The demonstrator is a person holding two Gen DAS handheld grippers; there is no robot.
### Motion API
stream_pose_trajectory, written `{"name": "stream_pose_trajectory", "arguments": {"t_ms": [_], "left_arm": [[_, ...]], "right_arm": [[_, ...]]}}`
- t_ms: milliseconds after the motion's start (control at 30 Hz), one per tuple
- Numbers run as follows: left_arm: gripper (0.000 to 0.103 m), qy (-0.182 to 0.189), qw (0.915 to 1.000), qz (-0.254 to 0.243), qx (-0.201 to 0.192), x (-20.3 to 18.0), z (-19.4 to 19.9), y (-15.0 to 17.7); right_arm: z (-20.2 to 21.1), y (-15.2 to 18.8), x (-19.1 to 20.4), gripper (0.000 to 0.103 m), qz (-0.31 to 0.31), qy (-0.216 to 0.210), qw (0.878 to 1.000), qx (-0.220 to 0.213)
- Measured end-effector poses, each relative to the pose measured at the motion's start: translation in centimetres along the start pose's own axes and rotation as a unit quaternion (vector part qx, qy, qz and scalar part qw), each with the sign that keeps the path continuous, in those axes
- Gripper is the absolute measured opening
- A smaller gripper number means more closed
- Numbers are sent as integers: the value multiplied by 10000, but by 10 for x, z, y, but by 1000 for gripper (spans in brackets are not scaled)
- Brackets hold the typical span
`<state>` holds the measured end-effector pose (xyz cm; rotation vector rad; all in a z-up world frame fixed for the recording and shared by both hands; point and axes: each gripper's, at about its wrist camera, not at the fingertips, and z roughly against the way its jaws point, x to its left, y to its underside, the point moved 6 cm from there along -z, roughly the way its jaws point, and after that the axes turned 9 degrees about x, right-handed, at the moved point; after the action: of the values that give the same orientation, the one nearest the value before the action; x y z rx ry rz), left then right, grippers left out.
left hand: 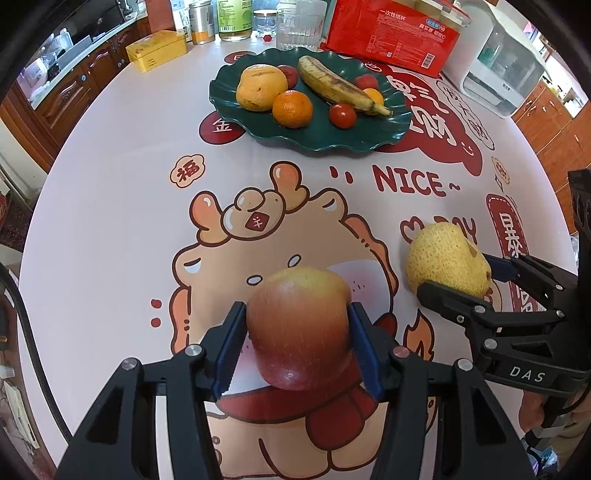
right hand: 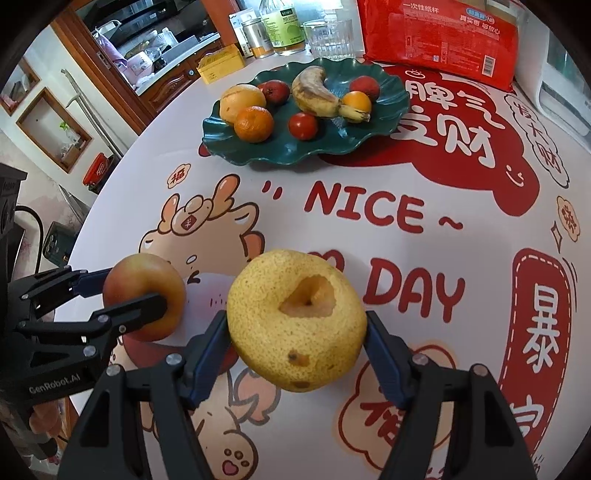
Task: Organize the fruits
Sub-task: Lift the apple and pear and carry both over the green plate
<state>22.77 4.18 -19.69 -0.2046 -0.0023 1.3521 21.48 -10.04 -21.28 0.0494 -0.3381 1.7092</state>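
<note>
My left gripper (left hand: 297,332) is shut on a red-yellow apple (left hand: 299,328), near the table's front; it shows at left in the right wrist view (right hand: 144,295). My right gripper (right hand: 295,339) is shut on a yellow speckled pear (right hand: 295,317), which shows at right in the left wrist view (left hand: 447,258). A dark green wavy plate (left hand: 391,125) at the far middle holds a banana (left hand: 340,86), a large orange (left hand: 260,86), a tangerine (left hand: 292,109), a small orange and several small red fruits. The plate also shows in the right wrist view (right hand: 258,151).
A cartoon-printed tablecloth (left hand: 110,184) covers the round table. Behind the plate stand a clear glass (left hand: 298,27), jars and bottles (left hand: 234,16), a yellow tin (left hand: 157,50) and a red packet (left hand: 391,33). A white appliance (left hand: 498,59) is at far right. Wooden cabinets surround the table.
</note>
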Motion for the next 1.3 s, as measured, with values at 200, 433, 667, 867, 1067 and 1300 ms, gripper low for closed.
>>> {"name": "stream_pose_trajectory", "arguments": {"t_ms": [200,433,667,867,1067,1300], "left_arm": [[52,58,10000,0,40,-2,6,4],[52,78,9998,-82,-146,-3,35,-4],[52,74,9979,-255,-585,-1,94,-37],[52,-42,9937,-474,-1017,-1,156,-76],[52,-263,9881,-613,-1383,3,208,-122],[52,-433,9870,-644,-1408,14,222,-180]], "right_arm": [[10,8,-1,71,-83,-93,9999,-8],[46,-1,2,71,-115,-279,9992,-275],[111,-38,11,71,127,-181,9964,-820],[182,-88,19,71,362,-29,9896,-1390],[248,-147,27,71,543,228,9795,-1925],[258,-207,16,71,394,442,9793,-1935]]}}
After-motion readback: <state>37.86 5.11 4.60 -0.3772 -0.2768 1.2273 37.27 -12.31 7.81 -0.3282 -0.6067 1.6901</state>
